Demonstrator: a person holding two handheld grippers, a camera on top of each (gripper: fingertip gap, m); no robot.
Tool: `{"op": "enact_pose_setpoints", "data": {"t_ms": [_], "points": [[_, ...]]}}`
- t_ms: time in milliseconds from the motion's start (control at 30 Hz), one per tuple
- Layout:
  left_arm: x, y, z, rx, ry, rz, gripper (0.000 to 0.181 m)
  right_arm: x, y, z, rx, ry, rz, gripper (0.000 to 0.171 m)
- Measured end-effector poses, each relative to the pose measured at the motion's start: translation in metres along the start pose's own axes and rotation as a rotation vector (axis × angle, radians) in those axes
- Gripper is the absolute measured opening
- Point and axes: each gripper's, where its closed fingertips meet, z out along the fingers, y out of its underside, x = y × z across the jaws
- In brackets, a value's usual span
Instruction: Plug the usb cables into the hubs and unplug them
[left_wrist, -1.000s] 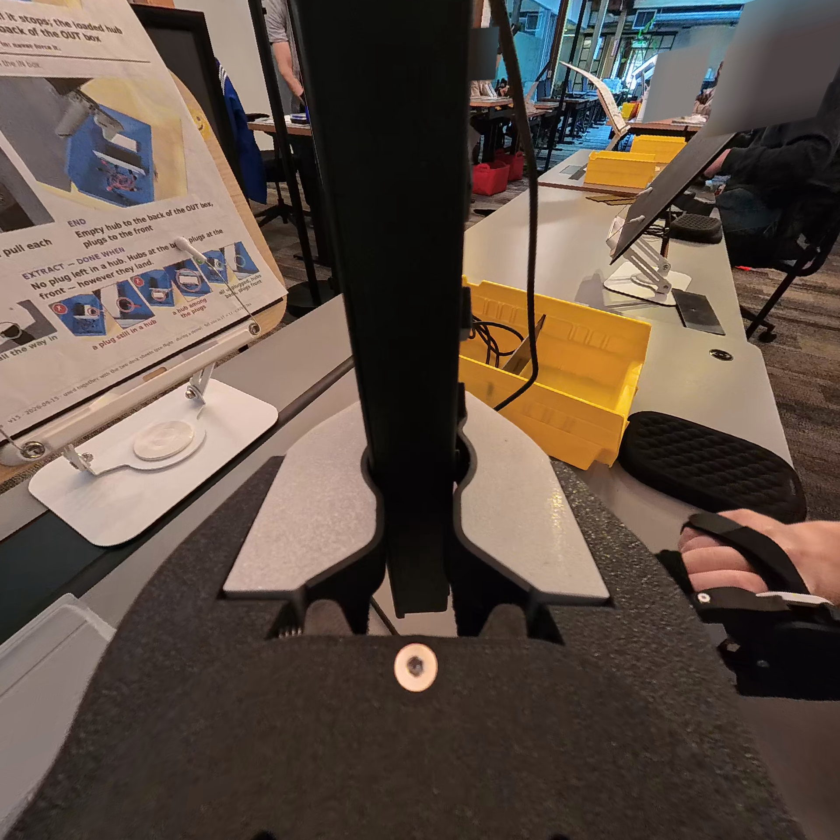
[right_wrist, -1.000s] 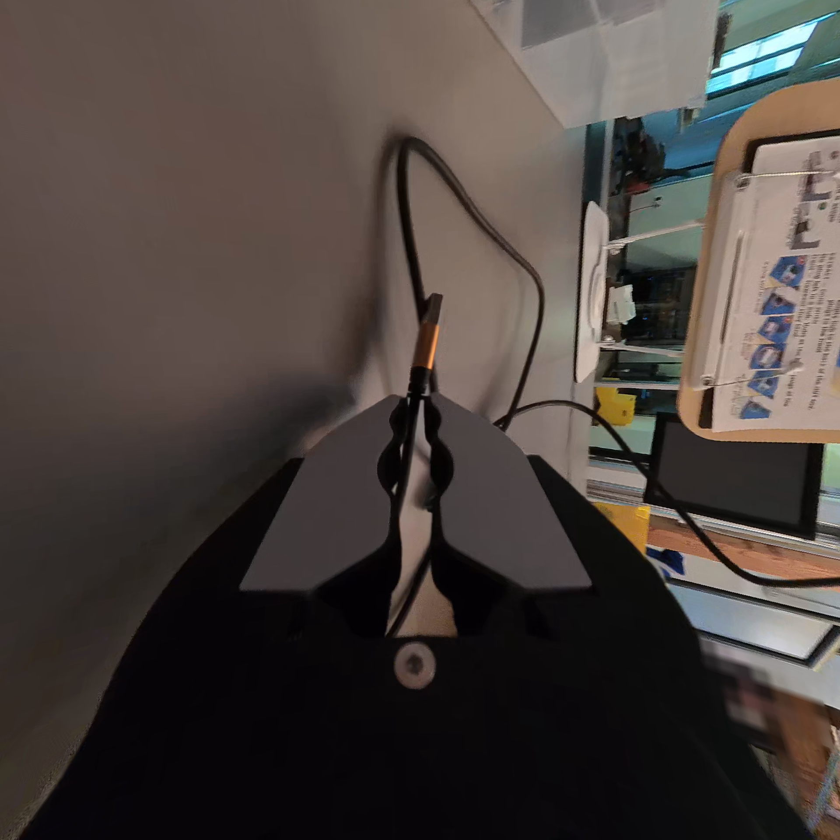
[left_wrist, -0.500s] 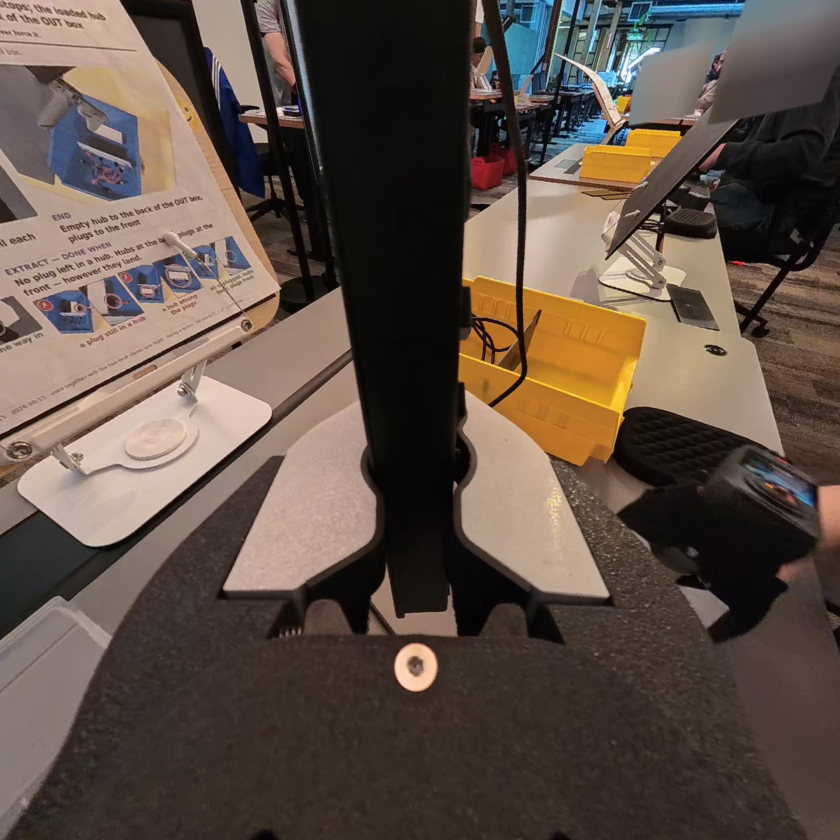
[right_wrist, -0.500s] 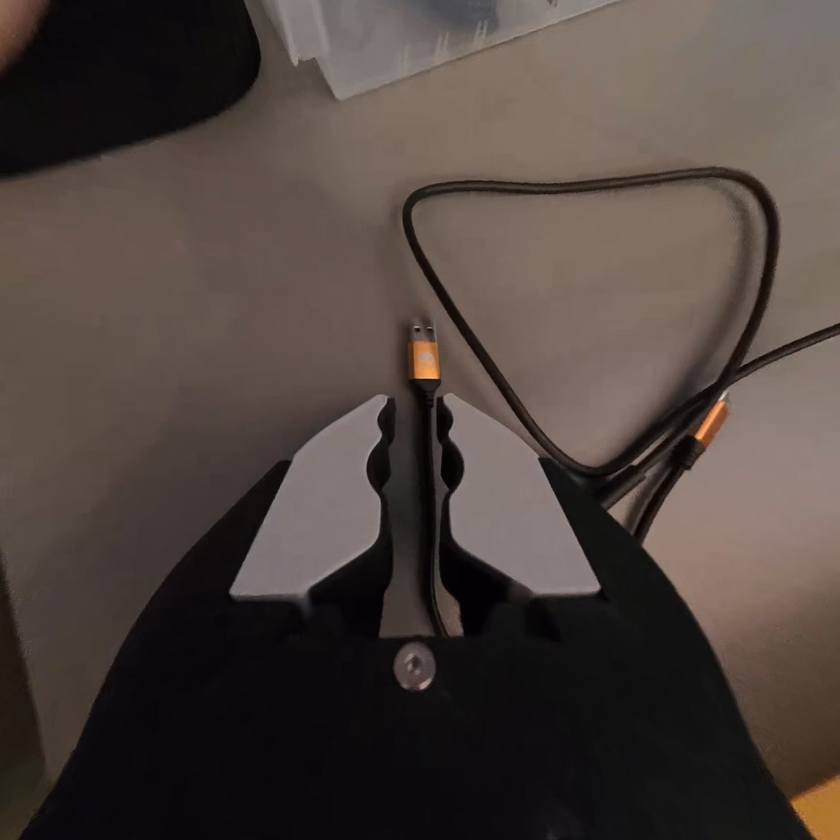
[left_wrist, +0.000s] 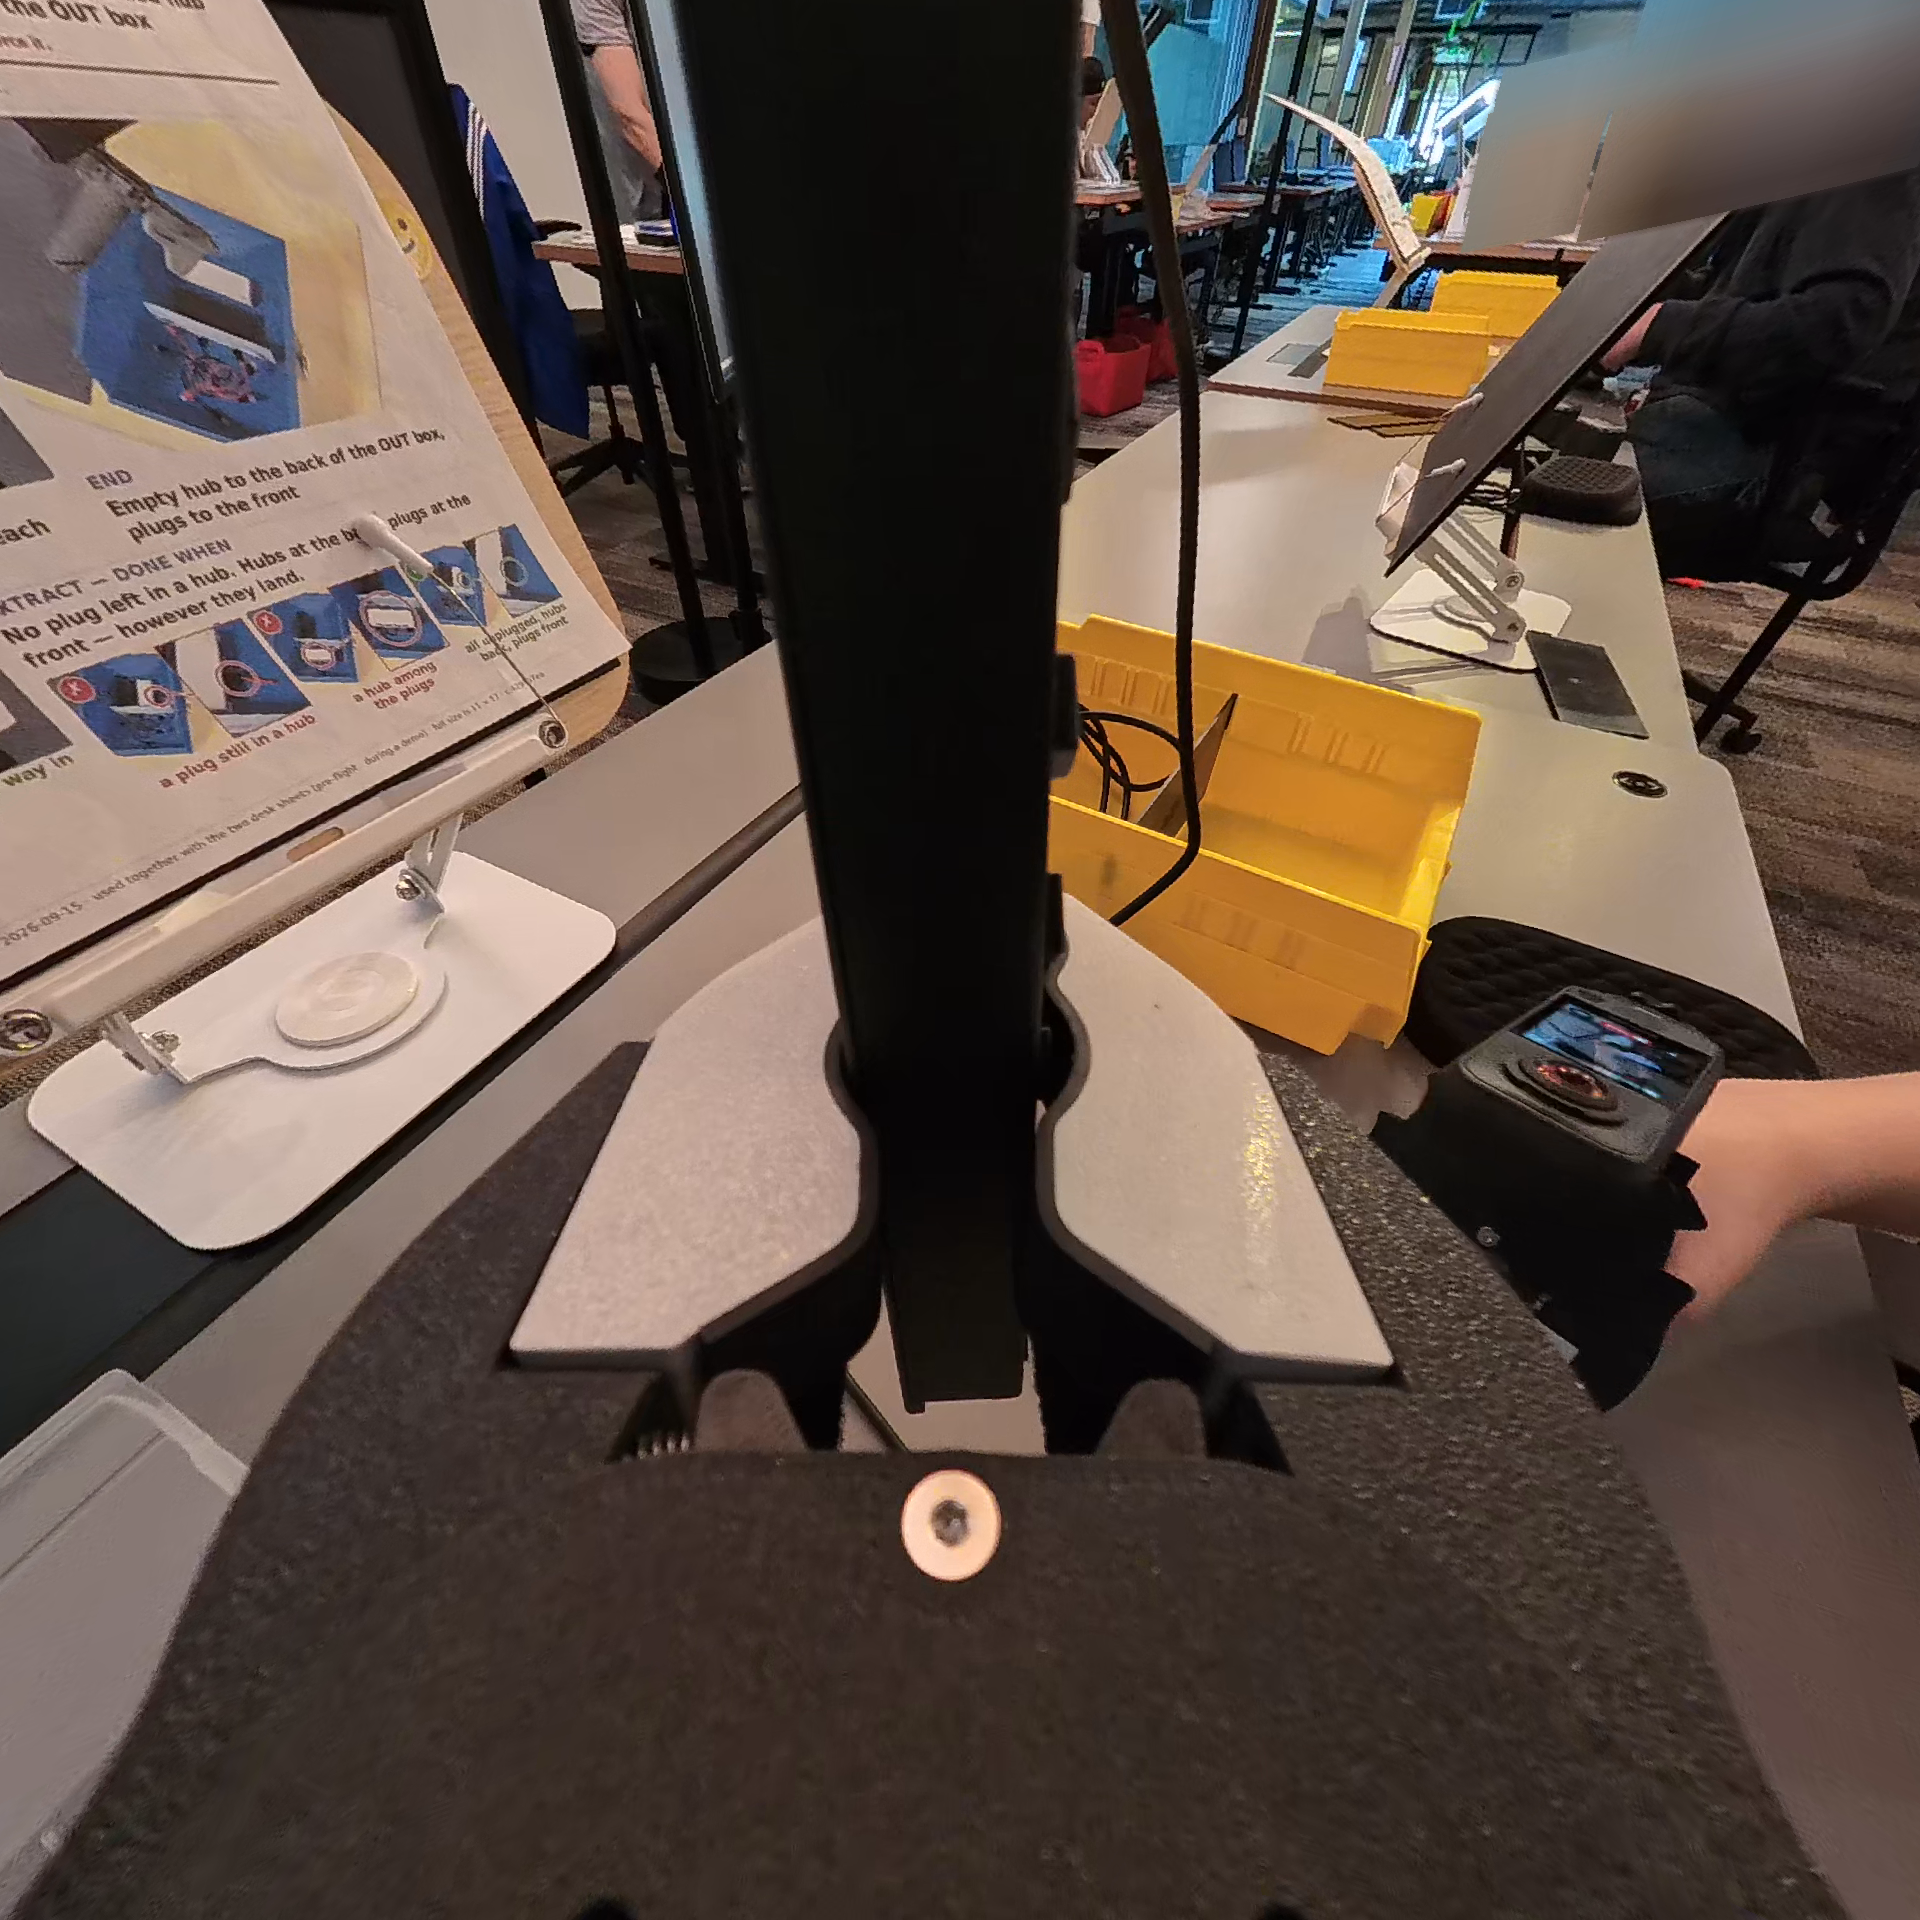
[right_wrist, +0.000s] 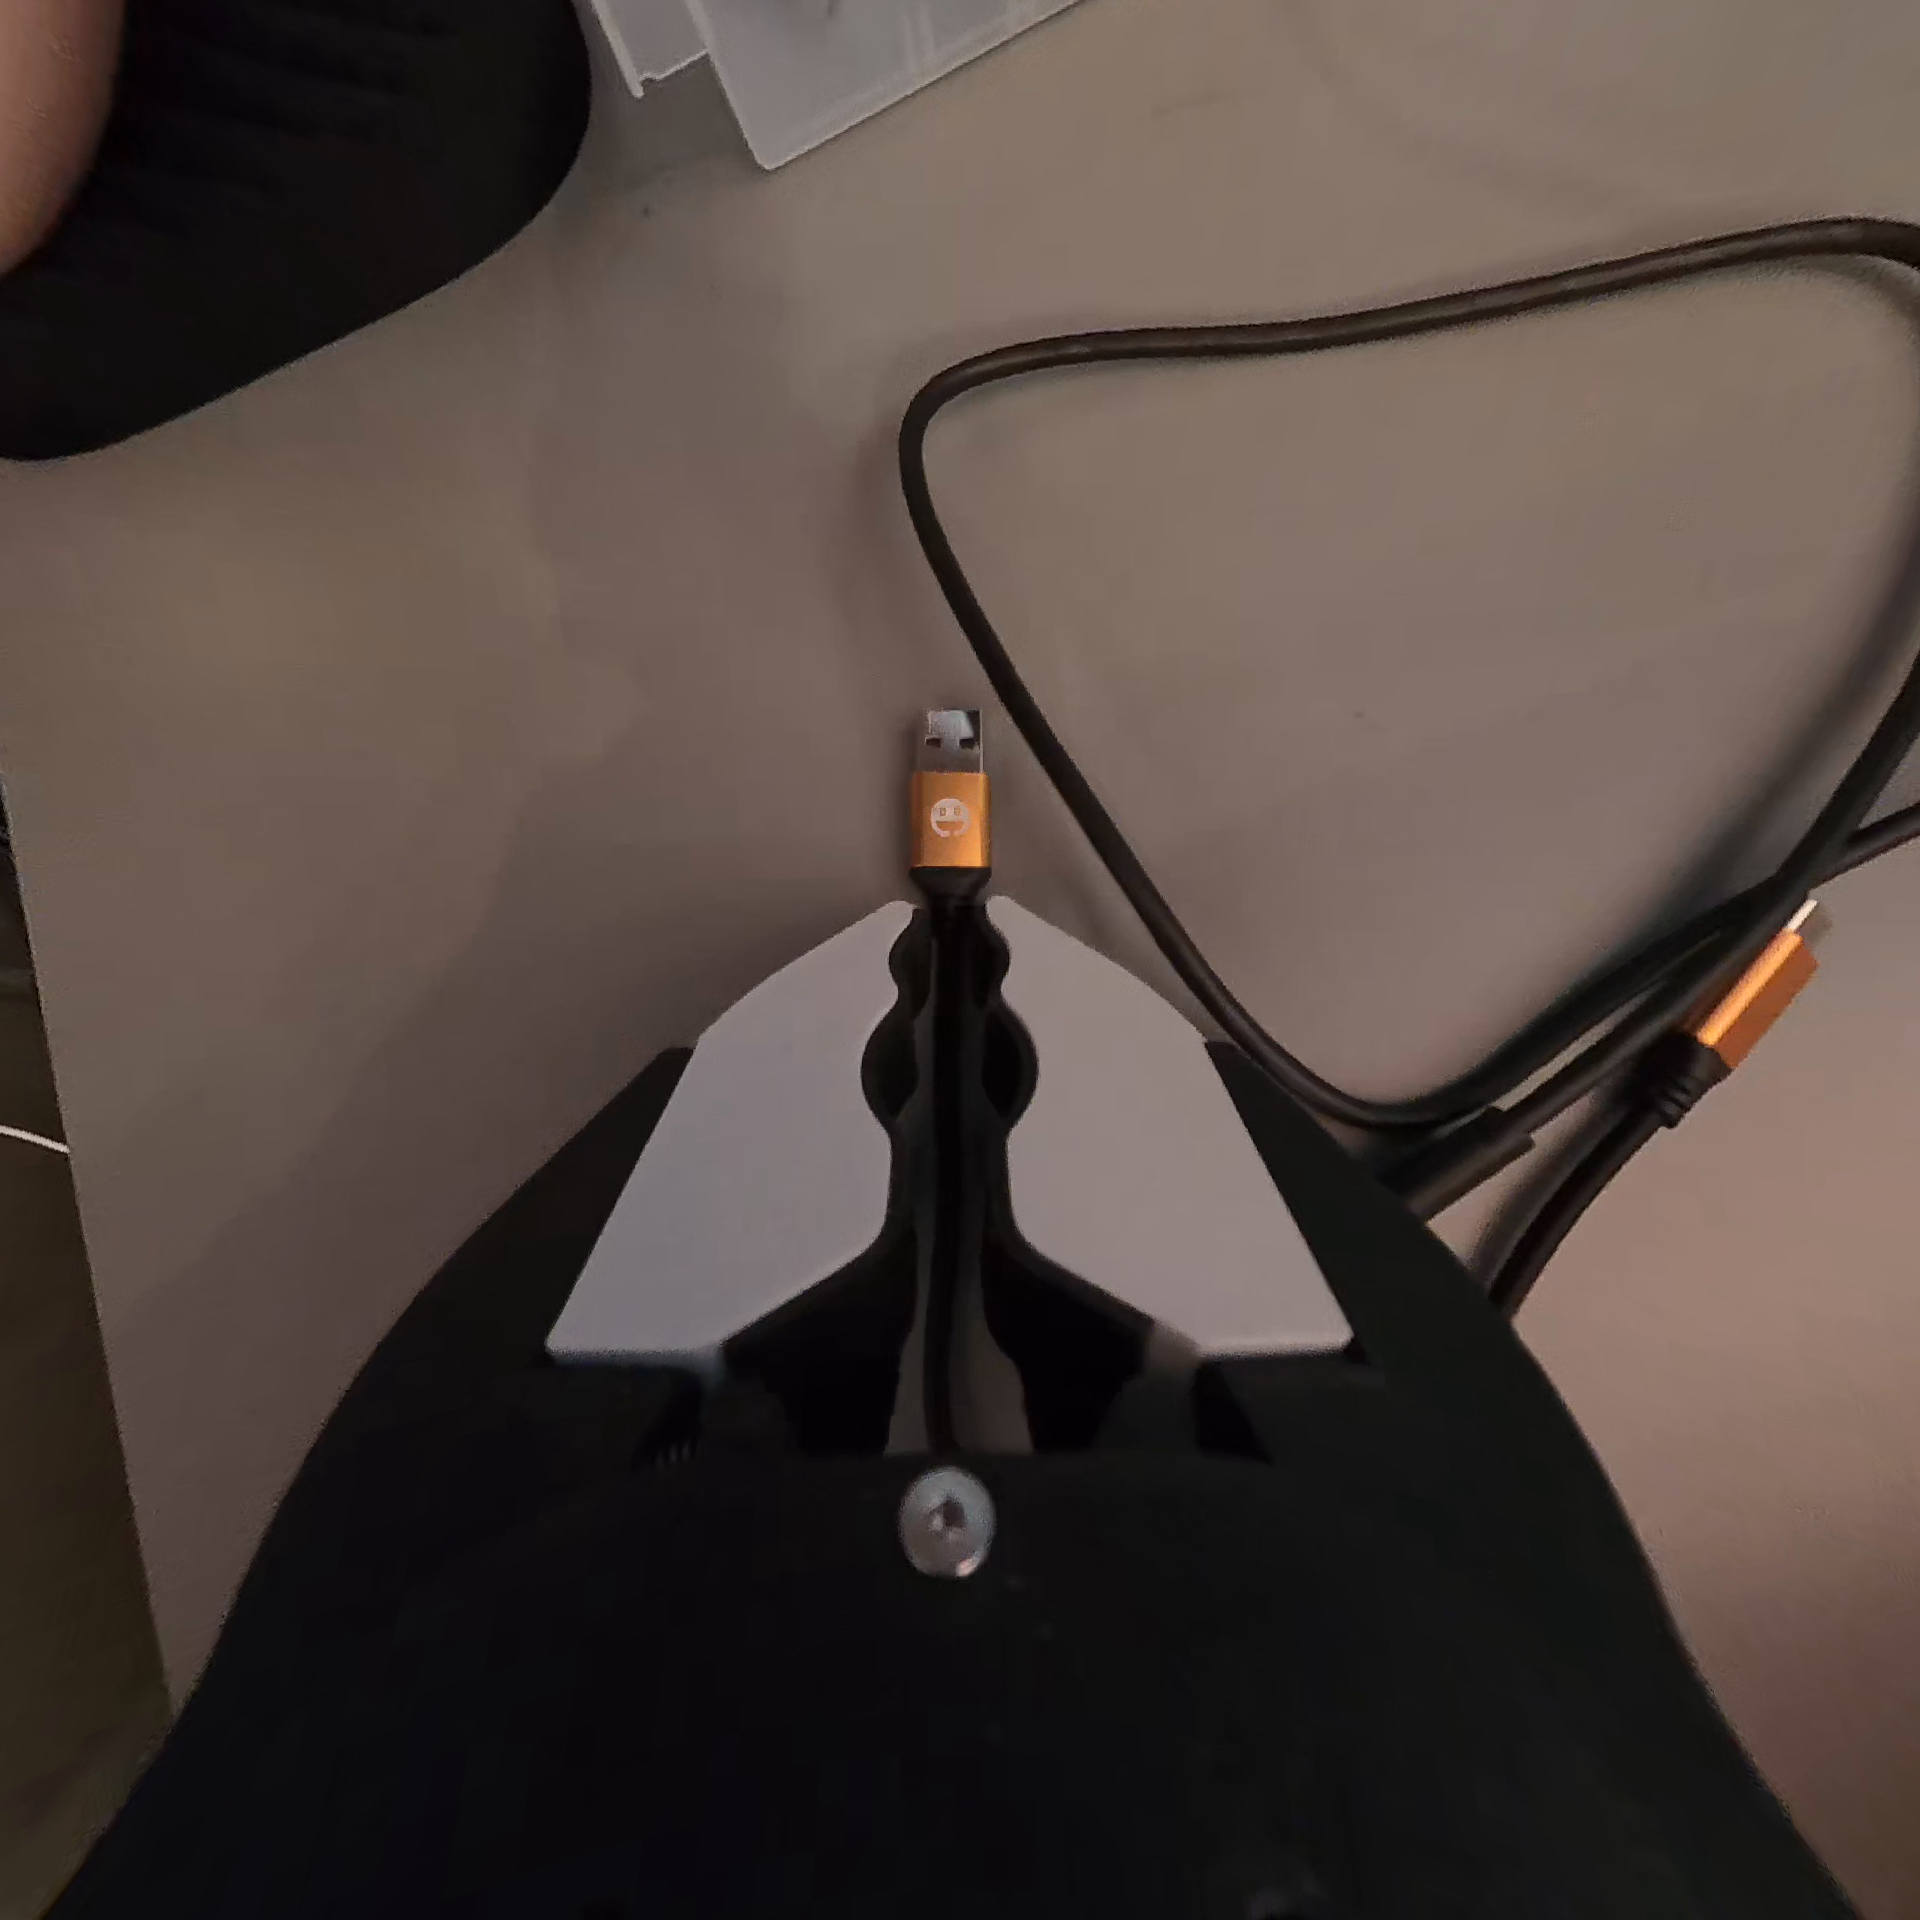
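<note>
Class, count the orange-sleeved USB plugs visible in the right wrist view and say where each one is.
2. One orange plug sticks out just beyond the right gripper, whose fingers pinch its cable. The second orange plug lies on the table at the right edge. Others may lie hidden.

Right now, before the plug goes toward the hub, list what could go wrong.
1. The right gripper pinches the cable behind the orange plug, not the plug body, so the plug may flex or tilt at the port.
2. The loose cable loop and a second orange plug lie alongside and could be dragged.
3. The left gripper holds the long black hub near one end; it may pivot.
</note>
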Motion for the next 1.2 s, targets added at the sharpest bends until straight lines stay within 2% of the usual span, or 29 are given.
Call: {"op": "enact_pose_setpoints", "data": {"t_ms": [133,300,400,700,933,1200], "points": [[0.001,0.000,0.000,-0.001,0.003,0.007,0.025,-0.016,-0.002,-0.002,0.058,-0.075,-0.048,0.009],[0.003,-0.003,-0.001,0.007,0.000,0.023,0.025,-0.064,-0.041,-0.058,0.468,-0.334,-0.192,0.008],[0.003,-0.002,0.000,0.004,0.001,0.025,0.025,-0.067,-0.054,-0.092,0.616,-0.360,-0.223,0.008],[0.008,0.000,0.005,-0.002,-0.008,0.069,0.025,-0.059,-0.065,-0.128,0.661,-0.287,-0.251,0.008],[0.008,0.006,0.014,-0.001,-0.024,0.072,0.025,-0.012,-0.109,-0.182,0.750,-0.095,-0.049,0.007],[0.007,0.012,0.023,-0.005,-0.064,0.053,0.025,0.022,-0.152,-0.205,0.475,0.228,0.075,0.007]]}}
